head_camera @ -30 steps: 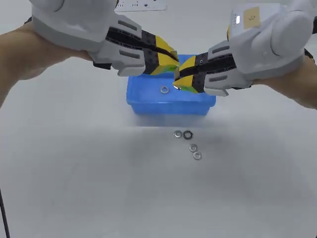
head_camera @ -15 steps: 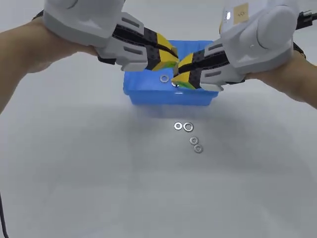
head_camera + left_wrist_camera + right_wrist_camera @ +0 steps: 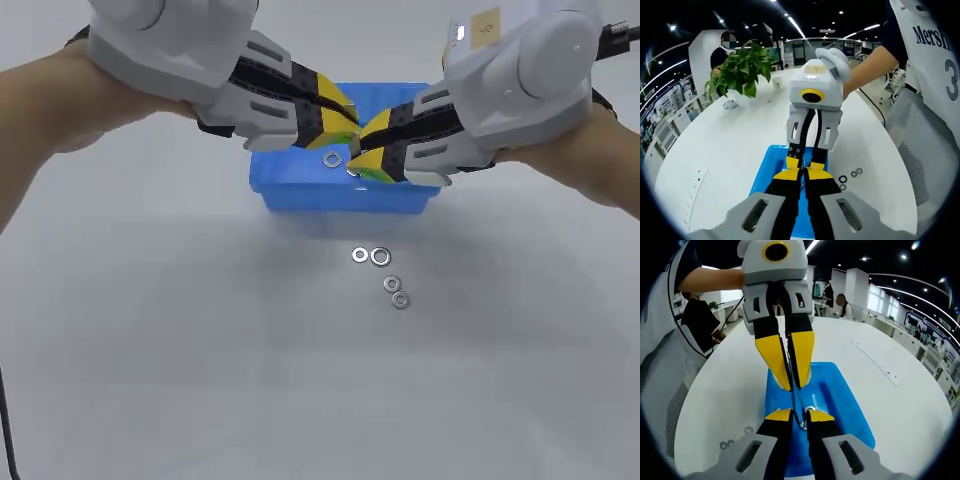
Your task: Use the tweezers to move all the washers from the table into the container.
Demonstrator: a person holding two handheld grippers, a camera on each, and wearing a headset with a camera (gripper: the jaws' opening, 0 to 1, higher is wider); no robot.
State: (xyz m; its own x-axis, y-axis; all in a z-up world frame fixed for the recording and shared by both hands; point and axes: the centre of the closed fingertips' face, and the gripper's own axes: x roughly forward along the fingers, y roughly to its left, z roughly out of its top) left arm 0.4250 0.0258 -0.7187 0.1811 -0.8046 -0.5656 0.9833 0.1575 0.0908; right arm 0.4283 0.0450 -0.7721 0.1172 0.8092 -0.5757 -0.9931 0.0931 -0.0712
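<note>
A white, smooth counter [image 3: 200, 380] stands in a big office hall with a dark ceiling and a leafy plant [image 3: 742, 70]; compared to half a second ago almost nothing differs: four round metal washers [image 3: 380, 258] lie as before in front of the blue plastic container [image 3: 300, 190], one washer [image 3: 332, 159] inside it; the left tongs [image 3: 347, 117] and right tongs [image 3: 360, 162] meet over the container, both clenched on the thin tweezers [image 3: 795, 397].
</note>
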